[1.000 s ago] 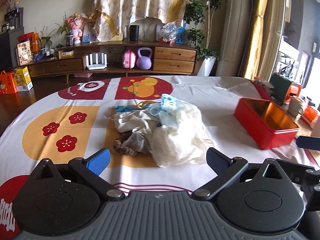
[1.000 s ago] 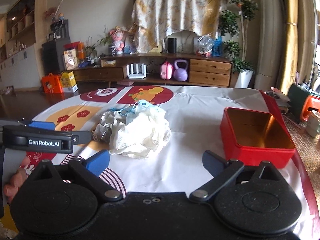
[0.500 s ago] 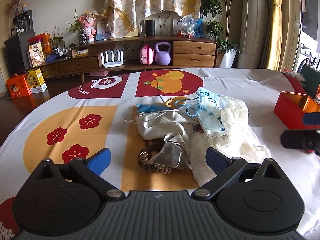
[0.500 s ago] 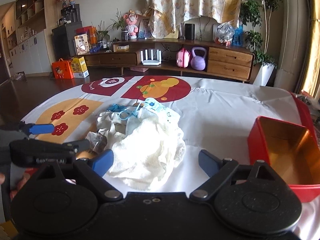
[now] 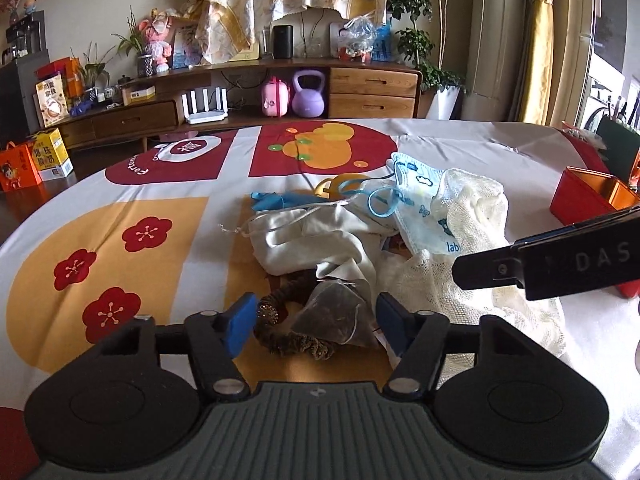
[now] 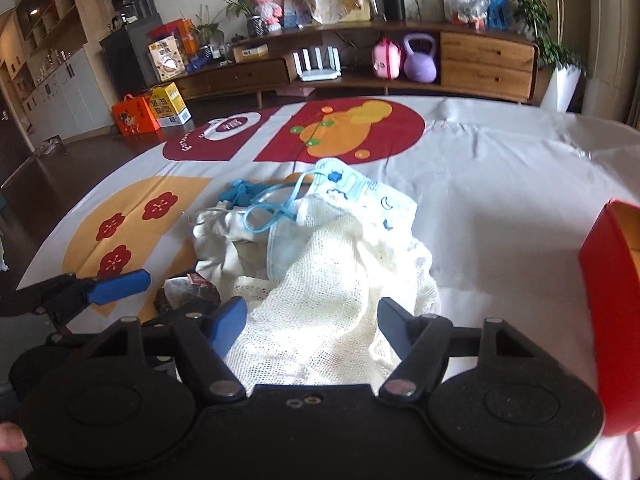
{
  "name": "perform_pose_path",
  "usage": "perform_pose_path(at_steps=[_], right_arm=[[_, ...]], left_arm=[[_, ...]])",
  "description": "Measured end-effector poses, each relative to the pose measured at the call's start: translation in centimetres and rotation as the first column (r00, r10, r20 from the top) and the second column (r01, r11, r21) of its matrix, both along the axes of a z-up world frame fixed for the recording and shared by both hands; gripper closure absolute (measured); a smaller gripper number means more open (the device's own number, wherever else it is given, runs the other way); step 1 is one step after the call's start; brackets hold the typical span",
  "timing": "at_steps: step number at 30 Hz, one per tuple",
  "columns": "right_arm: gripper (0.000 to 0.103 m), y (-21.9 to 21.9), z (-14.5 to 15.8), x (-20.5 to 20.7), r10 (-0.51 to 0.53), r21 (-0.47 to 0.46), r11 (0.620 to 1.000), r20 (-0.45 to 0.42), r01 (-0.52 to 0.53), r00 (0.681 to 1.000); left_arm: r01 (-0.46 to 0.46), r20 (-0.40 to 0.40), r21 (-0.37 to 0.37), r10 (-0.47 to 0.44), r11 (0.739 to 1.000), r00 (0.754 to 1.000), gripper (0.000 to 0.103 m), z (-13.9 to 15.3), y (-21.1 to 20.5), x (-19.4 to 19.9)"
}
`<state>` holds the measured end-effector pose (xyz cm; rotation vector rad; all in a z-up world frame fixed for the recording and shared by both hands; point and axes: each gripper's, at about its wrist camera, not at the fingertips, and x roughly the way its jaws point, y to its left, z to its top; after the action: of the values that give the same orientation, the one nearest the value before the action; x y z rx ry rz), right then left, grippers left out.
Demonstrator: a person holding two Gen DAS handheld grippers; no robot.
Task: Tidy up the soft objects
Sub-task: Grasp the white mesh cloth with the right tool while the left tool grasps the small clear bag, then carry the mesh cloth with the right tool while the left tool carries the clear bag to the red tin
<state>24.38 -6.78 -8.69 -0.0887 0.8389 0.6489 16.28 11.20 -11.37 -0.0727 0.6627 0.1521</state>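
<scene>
- Counter [image 5: 460, 148], under a patterned cloth, carries a heap of soft things mid-surface.
- Red box [image 6: 612, 320] sits at the right, apart from the heap.
- Net cloth [image 6: 336, 280] lies on the heap's right side; white pouch [image 5: 304, 240] to its left; mask [image 5: 420, 204] on top.
- Right gripper [image 6: 308, 320]: fingers half-wide, just been closing, straddling the net cloth, not pressing.
- Left gripper [image 5: 316, 320]: fingers half-wide, just been closing around mesh sachet [image 5: 332, 316] and scrunchie [image 5: 288, 340], no grip.

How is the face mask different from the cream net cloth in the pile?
The face mask is light blue with small printed pictures and ear loops; the cream net cloth is plain open mesh. The mask is smaller and lies partly on the cloth. Both are soft and lie crumpled on the table.
</scene>
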Motion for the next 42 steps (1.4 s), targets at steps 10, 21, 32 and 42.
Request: perform_pose_path(at_steps=[10, 21, 32, 42], right_arm=[[0.069, 0.0, -0.9, 0.2, -0.029, 0.041, 0.999, -0.070, 0.032, 0.997], [0.100, -0.7, -0.1, -0.9, -0.051, 0.041, 0.998, -0.037, 0.052, 0.998], [0.101, -4.2, 3.1, -3.2, -0.067, 0.081, 0.995, 0.017, 0.065, 0.998], [0.101, -8.4, 6.7, -5.2, -0.083, 0.115, 0.991, 0.072, 0.074, 0.994]], left_arm=[[0.052, -0.004, -0.035, -0.052, 0.998, 0.999, 0.067, -0.9, -0.1, 0.7], [0.053, -0.018, -0.042, -0.054, 0.998, 0.998, 0.091, -1.2, 0.2, 1.1], [0.056, -0.004, -0.032, -0.057, 0.998, 0.998, 0.095, -0.1, 0.1, 0.4], [0.075, 0.010, -0.042, -0.075, 0.996, 0.997, 0.095, 2.6, -0.8, -1.4]])
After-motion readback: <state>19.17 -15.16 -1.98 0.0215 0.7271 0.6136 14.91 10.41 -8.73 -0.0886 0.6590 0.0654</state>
